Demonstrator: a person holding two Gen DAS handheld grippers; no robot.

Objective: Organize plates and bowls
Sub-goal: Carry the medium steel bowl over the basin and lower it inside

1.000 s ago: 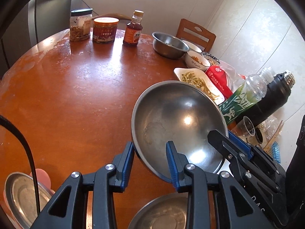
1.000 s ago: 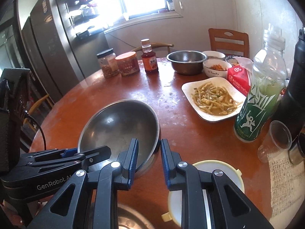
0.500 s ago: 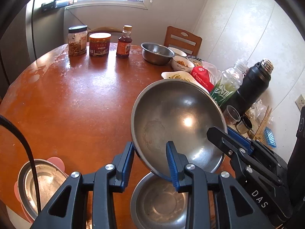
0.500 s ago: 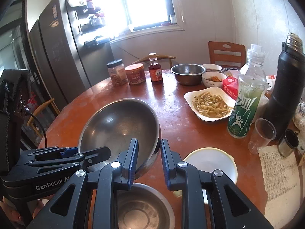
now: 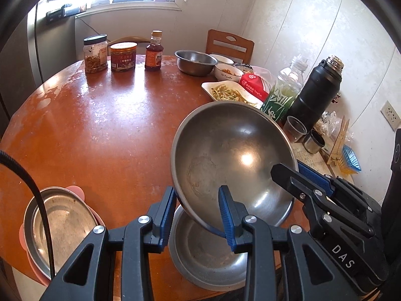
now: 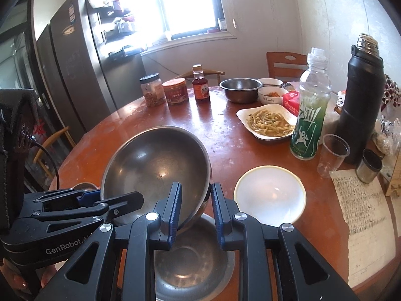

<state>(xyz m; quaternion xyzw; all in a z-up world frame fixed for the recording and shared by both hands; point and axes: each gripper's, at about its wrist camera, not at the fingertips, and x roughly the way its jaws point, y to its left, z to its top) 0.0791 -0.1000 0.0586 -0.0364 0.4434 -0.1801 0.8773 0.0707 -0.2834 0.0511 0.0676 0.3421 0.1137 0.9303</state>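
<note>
**Large Bowl Held Tilted Over Flat Bowl for Nesting**

The large steel bowl [image 5: 233, 155] is gripped at opposite points of its rim. The left gripper [image 5: 196, 209] is closed on the near-left rim, the right gripper [image 6: 195, 208] nearly fully closed on the thin right rim. The bowl is carried clear of the bench [image 5: 100, 125], tilted, directly above the shallow steel bowl [image 5: 205, 258]. A two-sided hold is judged necessary for stability. A white bowl [image 6: 270, 195] sits just beside.
</note>
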